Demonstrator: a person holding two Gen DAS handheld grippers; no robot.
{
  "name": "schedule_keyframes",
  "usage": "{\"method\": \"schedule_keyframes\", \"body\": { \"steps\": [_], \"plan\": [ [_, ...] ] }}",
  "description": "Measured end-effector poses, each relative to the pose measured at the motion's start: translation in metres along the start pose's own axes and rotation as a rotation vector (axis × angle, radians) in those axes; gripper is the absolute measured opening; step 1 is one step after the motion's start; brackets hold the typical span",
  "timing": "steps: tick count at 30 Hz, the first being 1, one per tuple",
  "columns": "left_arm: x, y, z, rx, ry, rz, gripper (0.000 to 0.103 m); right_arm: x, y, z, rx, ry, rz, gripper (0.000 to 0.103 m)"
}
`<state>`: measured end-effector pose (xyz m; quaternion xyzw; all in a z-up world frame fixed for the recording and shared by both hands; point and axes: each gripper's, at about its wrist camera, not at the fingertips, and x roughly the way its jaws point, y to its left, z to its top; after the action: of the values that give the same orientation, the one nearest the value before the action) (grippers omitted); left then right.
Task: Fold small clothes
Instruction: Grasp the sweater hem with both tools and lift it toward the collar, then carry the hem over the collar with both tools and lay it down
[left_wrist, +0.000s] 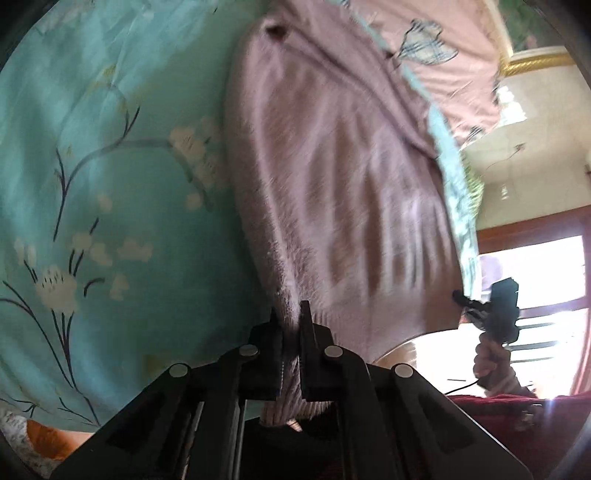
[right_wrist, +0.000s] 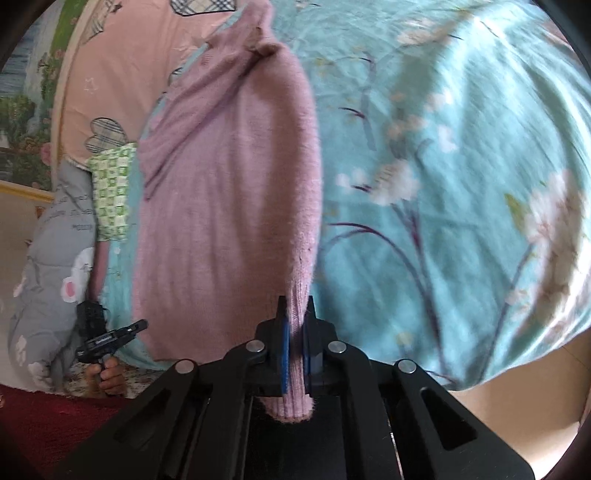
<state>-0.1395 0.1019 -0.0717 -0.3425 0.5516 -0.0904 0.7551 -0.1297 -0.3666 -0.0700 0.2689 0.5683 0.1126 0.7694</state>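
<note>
A small pink knitted sweater (left_wrist: 332, 177) hangs stretched above a turquoise flowered bedsheet (left_wrist: 110, 166). My left gripper (left_wrist: 290, 314) is shut on the sweater's ribbed hem, which bunches between the fingers. My right gripper (right_wrist: 295, 306) is shut on another ribbed corner of the same sweater (right_wrist: 229, 184). The sweater's far end droops toward the bedsheet (right_wrist: 443, 147). The right gripper also shows in the left wrist view (left_wrist: 495, 310), hand-held at the right. The left gripper shows in the right wrist view (right_wrist: 107, 338) at the lower left.
A pink pillow with plaid patches (right_wrist: 110, 74) lies at the head of the bed. A grey printed quilt (right_wrist: 48, 277) and a green checked cloth (right_wrist: 112, 188) lie beside it. A bright window with a wooden frame (left_wrist: 546, 266) is at the right.
</note>
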Motion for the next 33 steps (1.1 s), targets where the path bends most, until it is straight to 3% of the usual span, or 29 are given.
{"method": "schedule_keyframes", "body": {
  "steps": [5, 9, 13, 18, 22, 26, 33],
  "plan": [
    [-0.028, -0.024, 0.023, 0.033, -0.096, -0.093, 0.004, -0.018, 0.017, 0.018, 0.007, -0.041, 0.130, 0.006],
    [-0.049, -0.049, 0.059, 0.072, -0.187, -0.127, 0.004, -0.039, 0.036, 0.048, 0.008, -0.130, 0.238, 0.006],
    [-0.065, -0.066, 0.111, 0.107, -0.285, -0.156, 0.003, -0.053, 0.060, 0.087, -0.023, -0.212, 0.296, 0.006],
    [-0.070, -0.078, 0.185, 0.137, -0.383, -0.149, 0.003, -0.055, 0.085, 0.159, -0.041, -0.308, 0.340, 0.006],
    [-0.053, -0.078, 0.246, 0.119, -0.433, -0.129, 0.003, -0.037, 0.094, 0.223, -0.058, -0.352, 0.333, 0.006],
    [-0.018, -0.066, 0.302, 0.075, -0.428, -0.087, 0.003, -0.005, 0.090, 0.284, -0.023, -0.364, 0.296, 0.006],
    [0.032, -0.048, 0.366, 0.019, -0.407, -0.016, 0.003, 0.054, 0.077, 0.369, 0.018, -0.339, 0.220, 0.006]
  ]
}}
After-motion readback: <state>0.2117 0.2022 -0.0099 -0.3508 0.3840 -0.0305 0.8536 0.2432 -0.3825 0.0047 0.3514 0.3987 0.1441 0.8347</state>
